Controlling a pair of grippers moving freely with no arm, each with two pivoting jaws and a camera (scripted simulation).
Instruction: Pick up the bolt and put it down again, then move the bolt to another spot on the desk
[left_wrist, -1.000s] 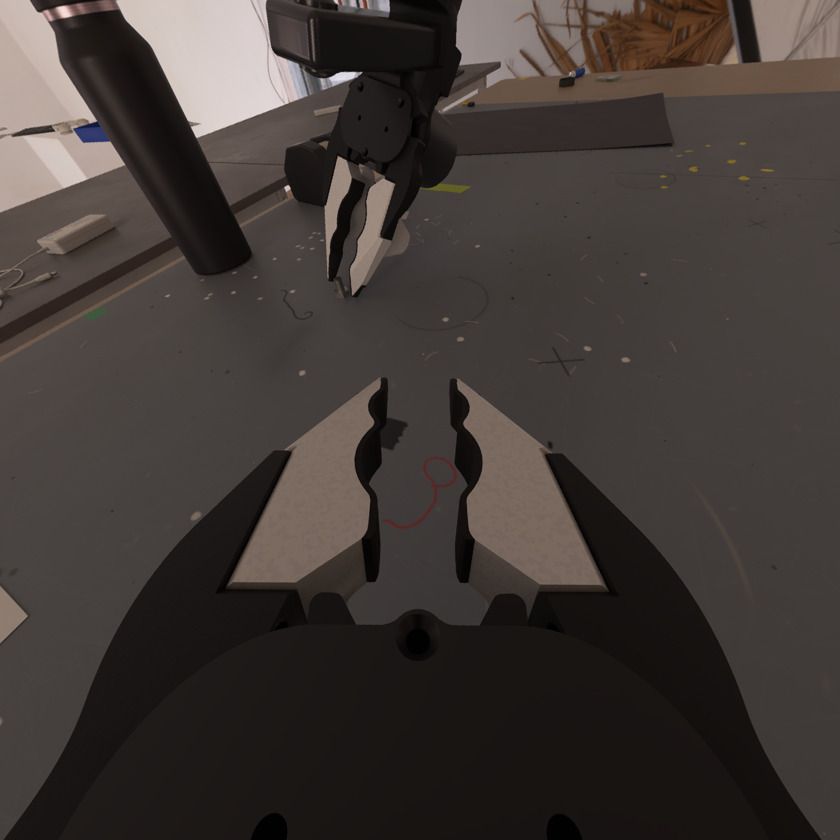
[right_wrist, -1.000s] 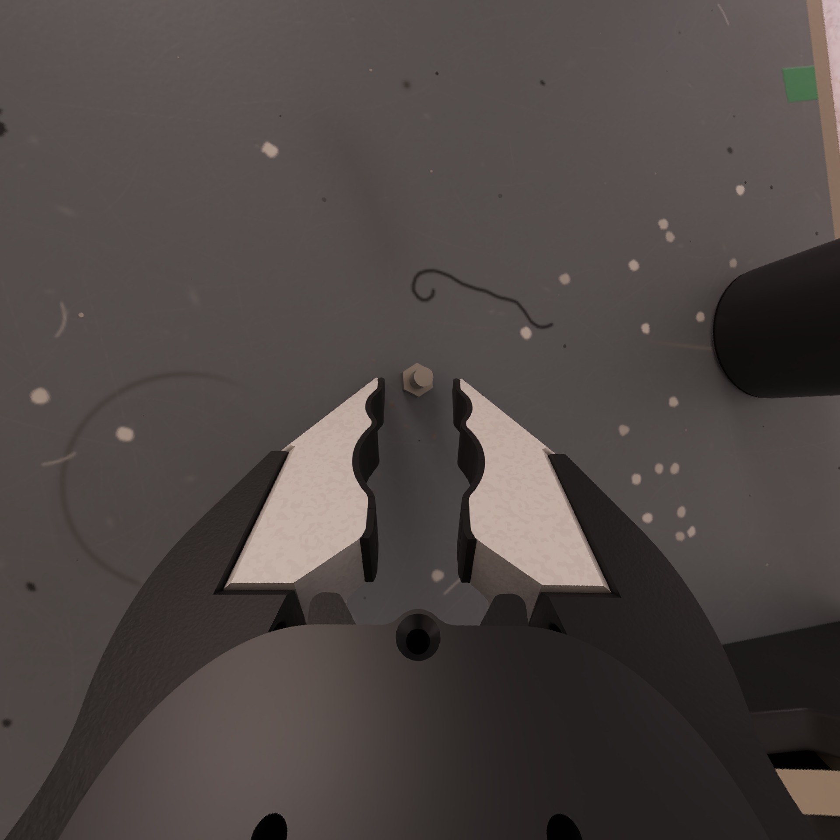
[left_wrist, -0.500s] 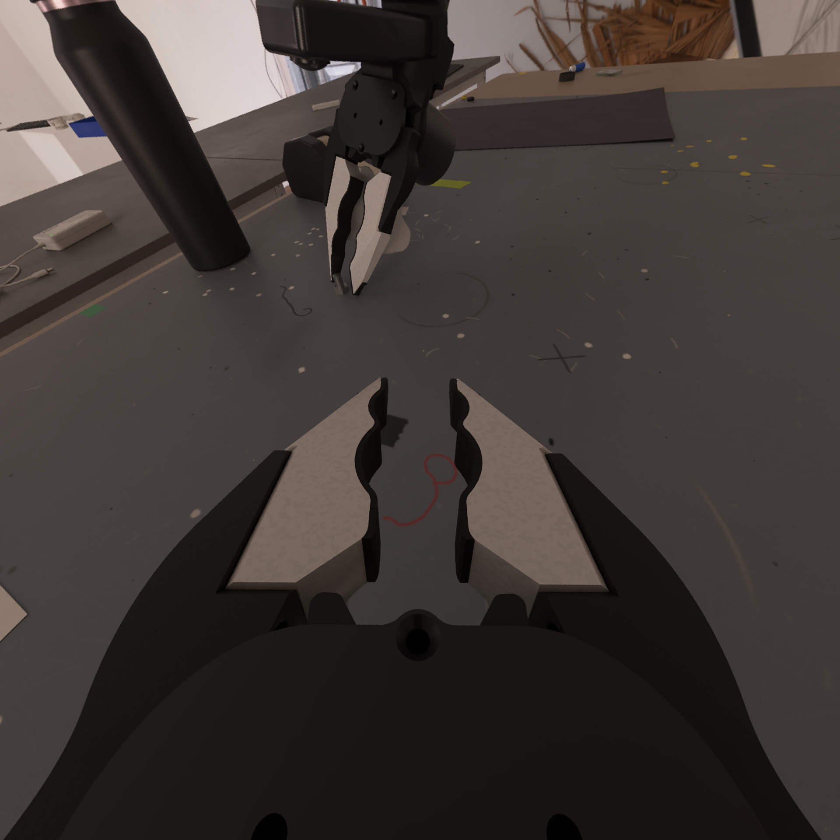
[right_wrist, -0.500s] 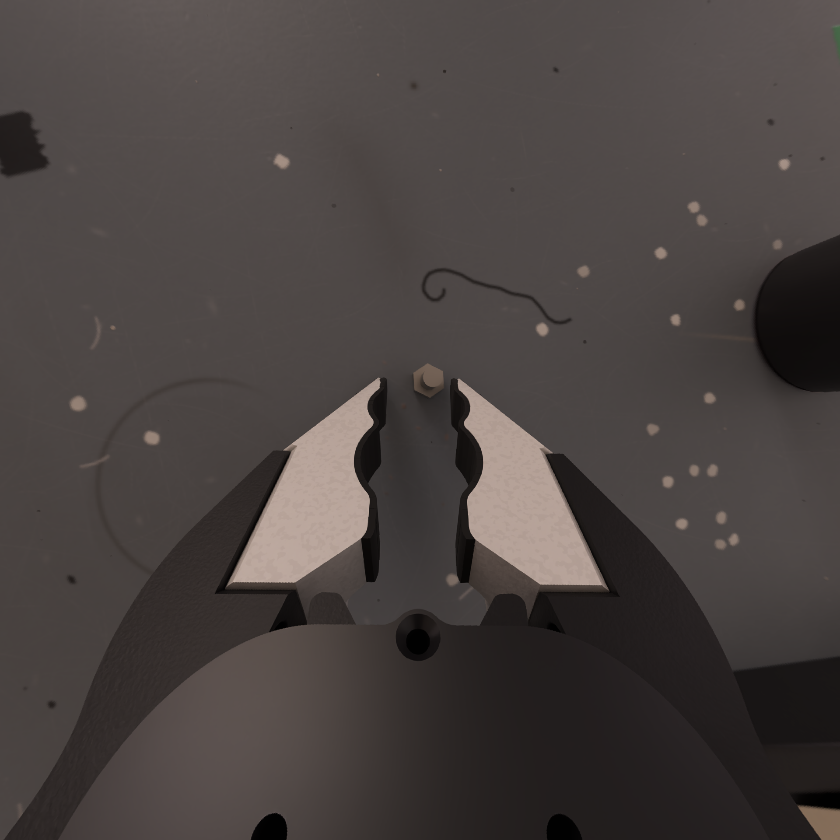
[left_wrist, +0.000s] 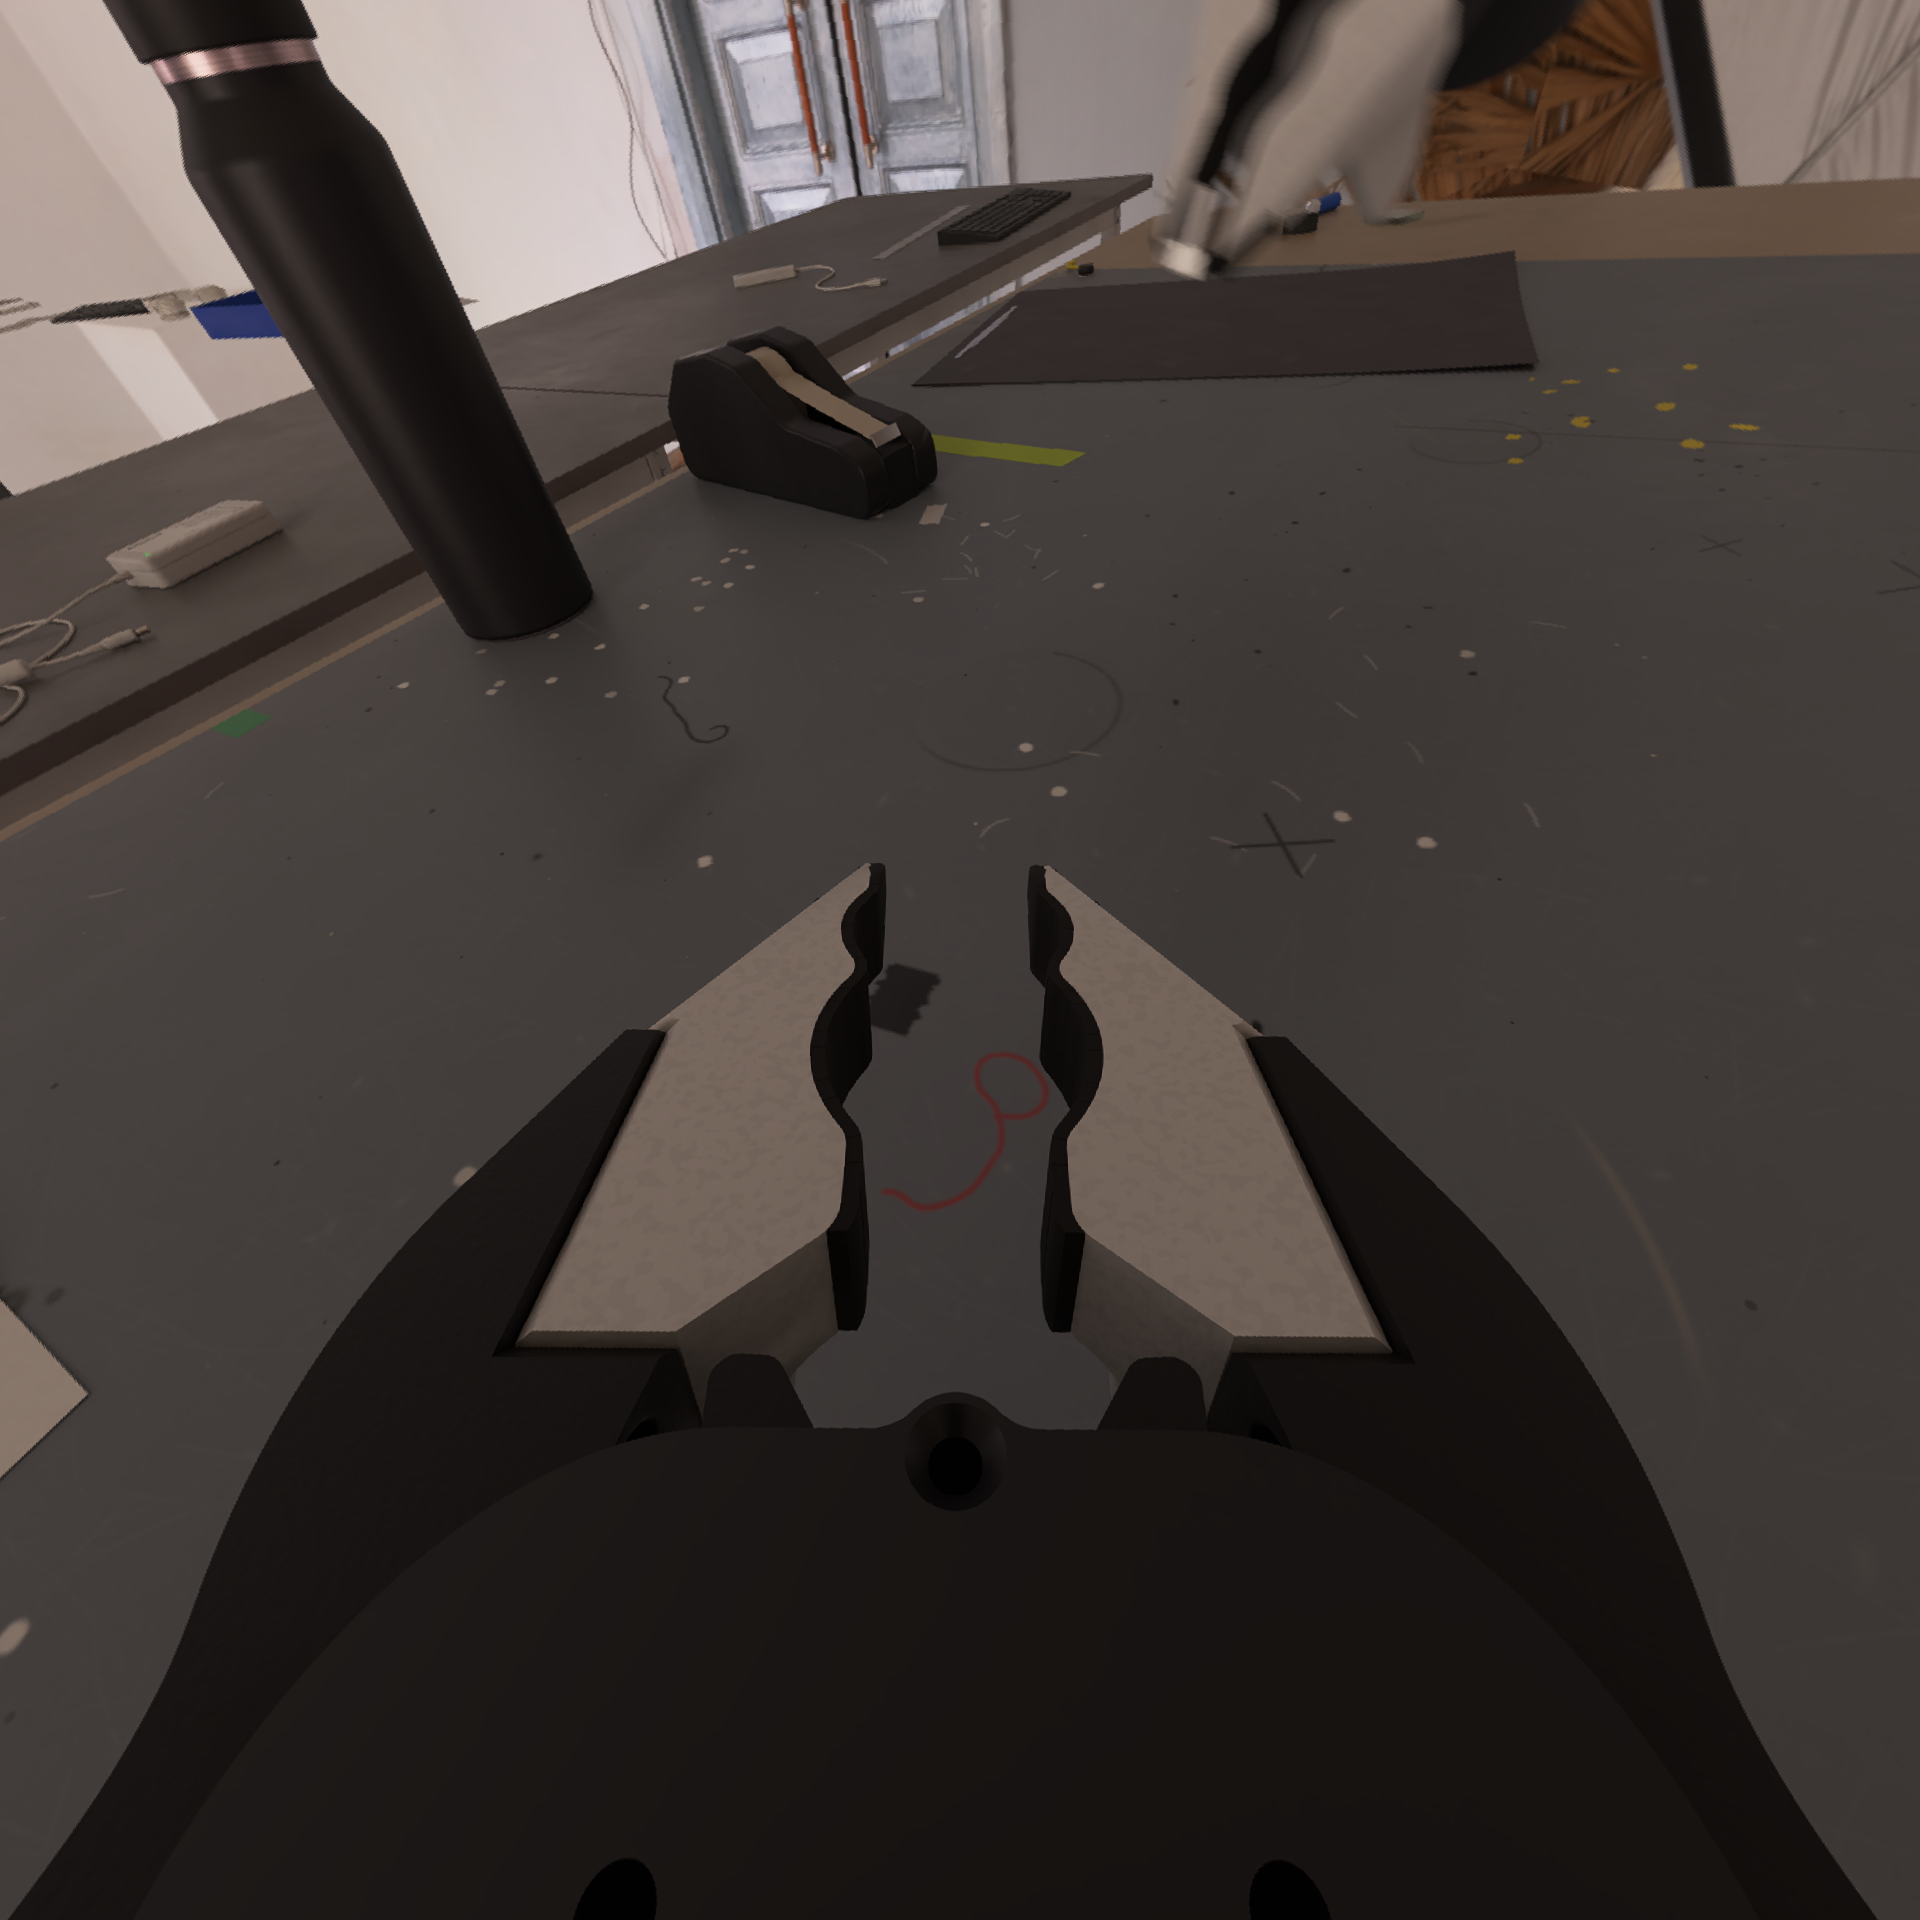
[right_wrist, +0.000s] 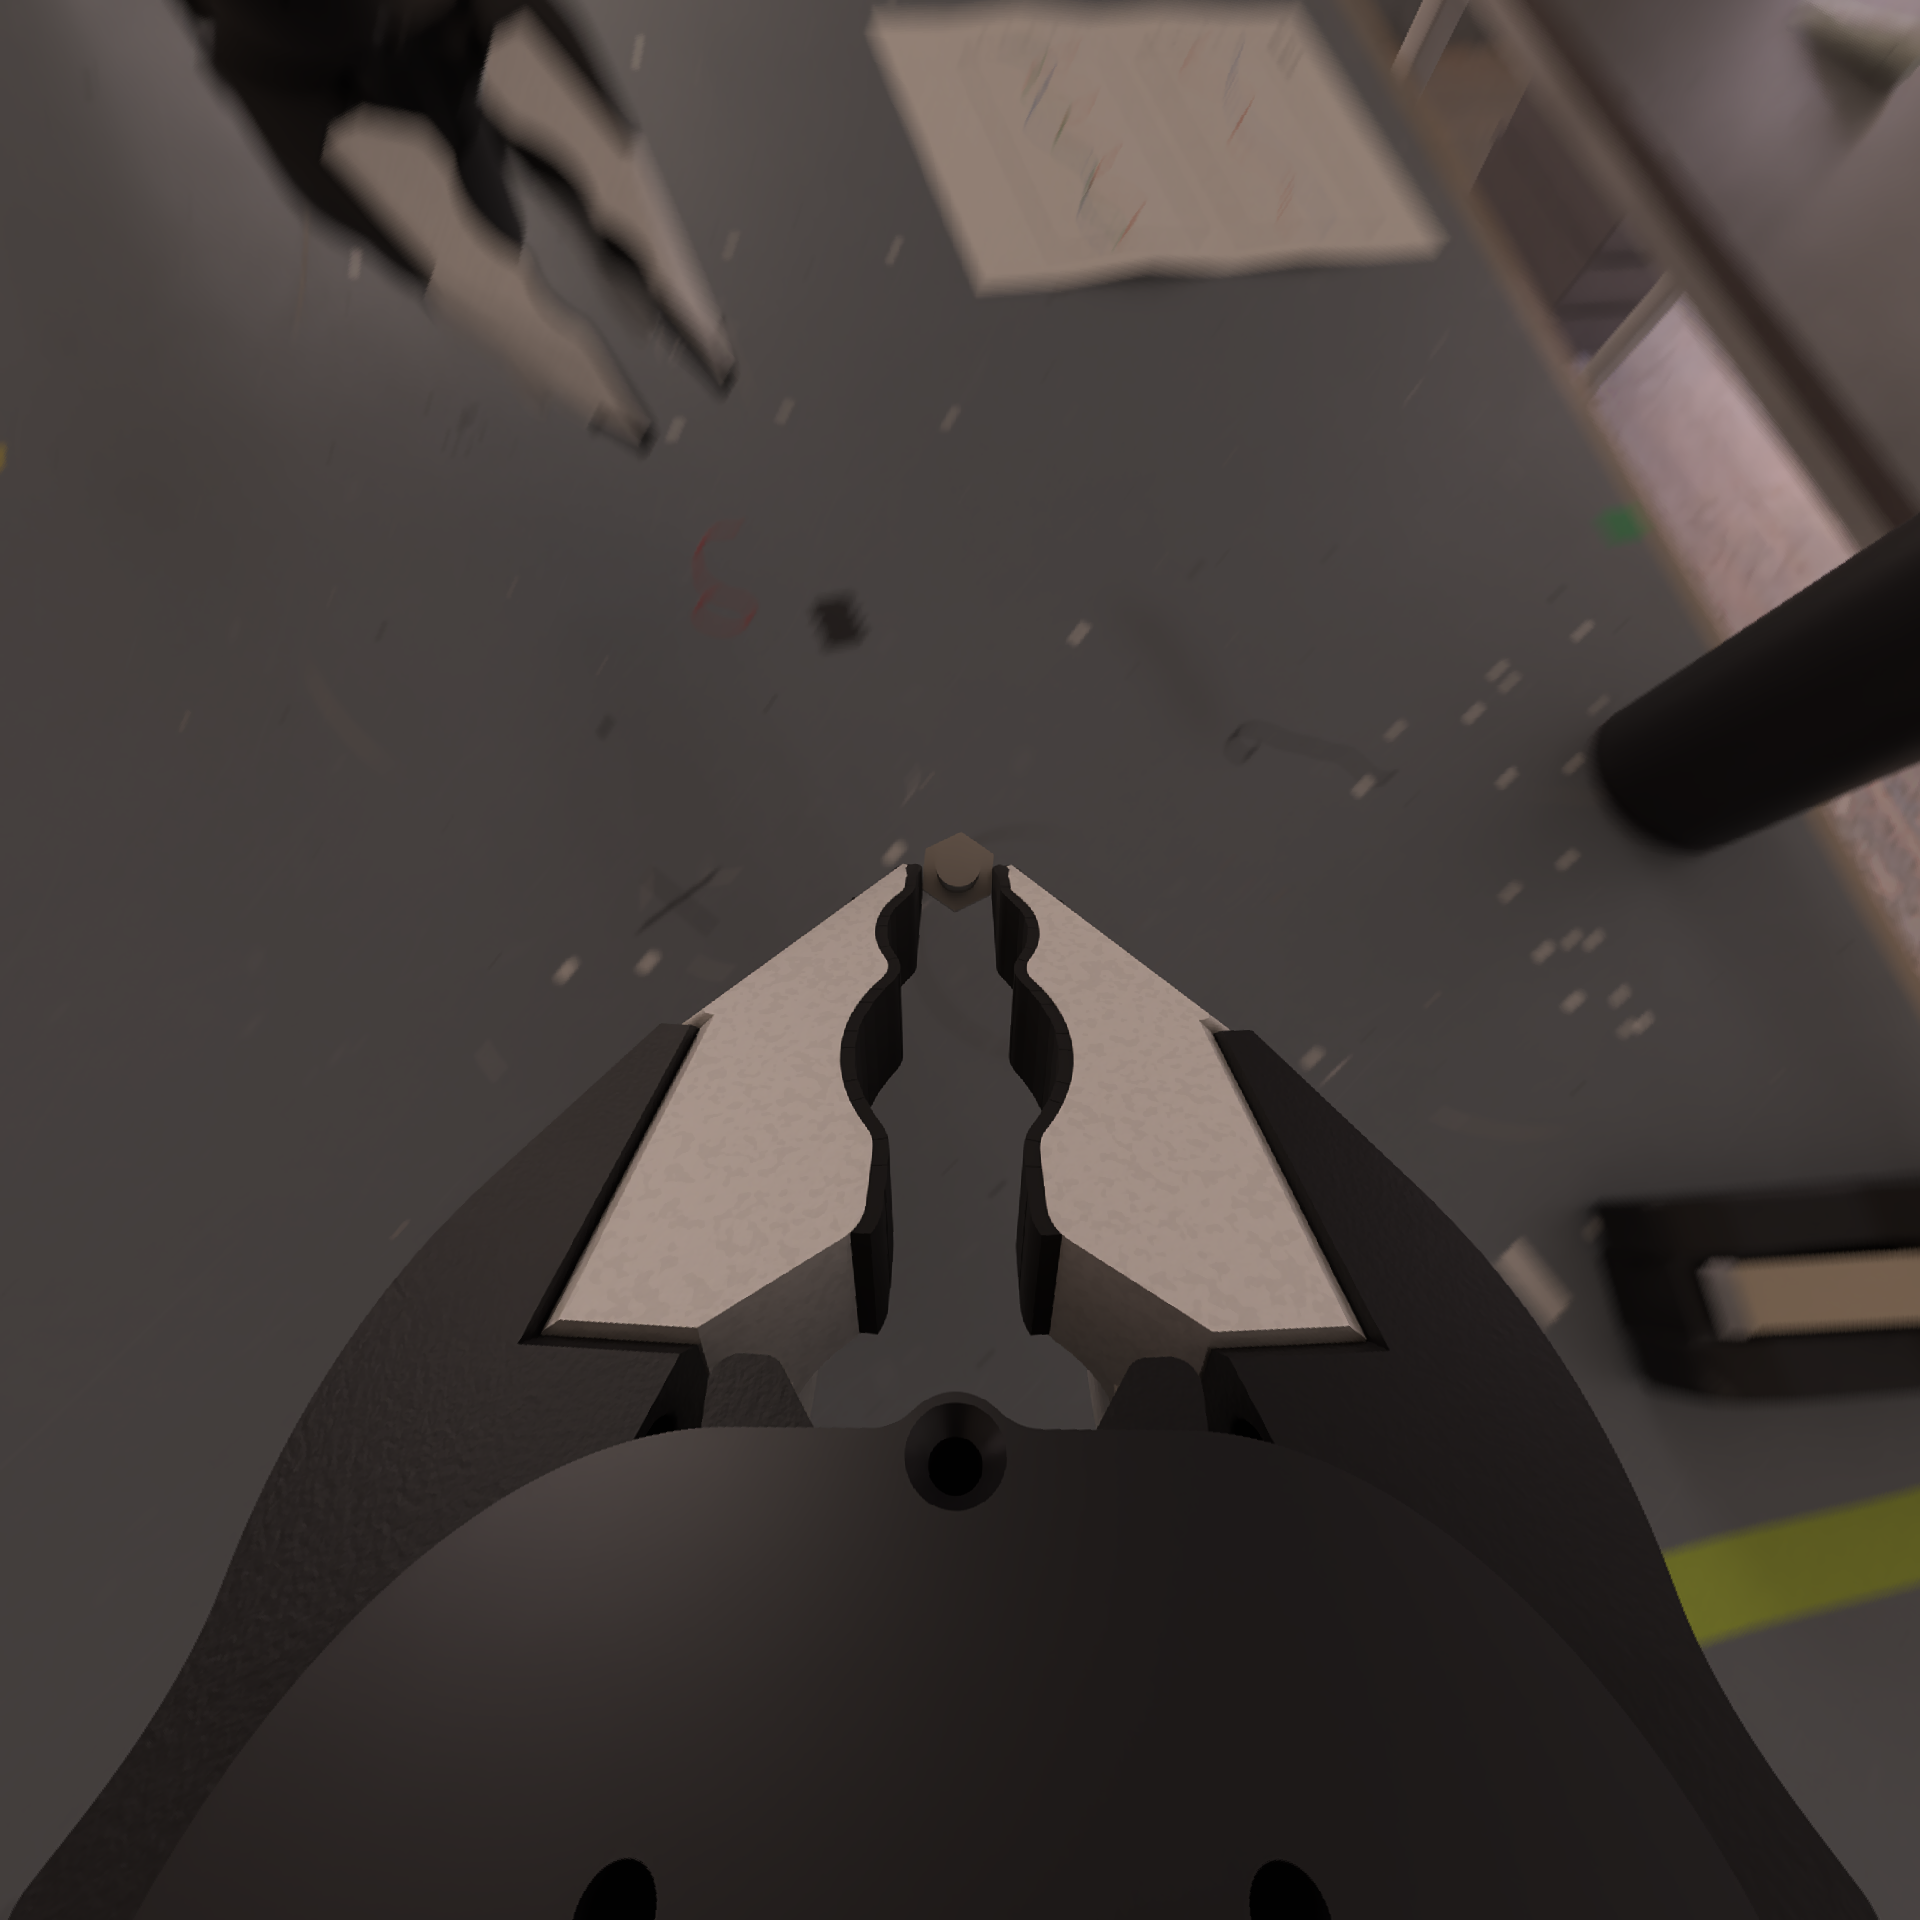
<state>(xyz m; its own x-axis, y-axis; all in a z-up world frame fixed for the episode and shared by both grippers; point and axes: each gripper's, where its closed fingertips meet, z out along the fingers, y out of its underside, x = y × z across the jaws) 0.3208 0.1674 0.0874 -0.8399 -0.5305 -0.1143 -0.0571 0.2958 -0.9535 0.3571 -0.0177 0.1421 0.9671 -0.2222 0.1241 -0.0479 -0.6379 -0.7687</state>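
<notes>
The bolt (right_wrist: 954, 871), small, metallic and hex-headed, is pinched between the fingertips of my right gripper (right_wrist: 956, 881), which is shut on it and holds it high above the dark grey desk (right_wrist: 312, 831). In the left wrist view the right gripper (left_wrist: 1205, 223) shows blurred at the top right, with the bolt (left_wrist: 1182, 249) at its tip. My left gripper (left_wrist: 956, 883) is open and empty, low over the desk above a red squiggle mark (left_wrist: 987, 1122). It also shows blurred in the right wrist view (right_wrist: 665, 400).
A tall black cylinder (left_wrist: 416, 416) stands at the left. A black tape dispenser (left_wrist: 800, 436) sits behind the middle, with a yellow-green strip (left_wrist: 1008, 453) beside it. A dark mat (left_wrist: 1247, 322) lies at the back right. A paper sheet (right_wrist: 1143, 135) lies near the desk's edge.
My right gripper has shut on the bolt and lifted it fast off the desk, up and to the right. The left gripper has not moved.
</notes>
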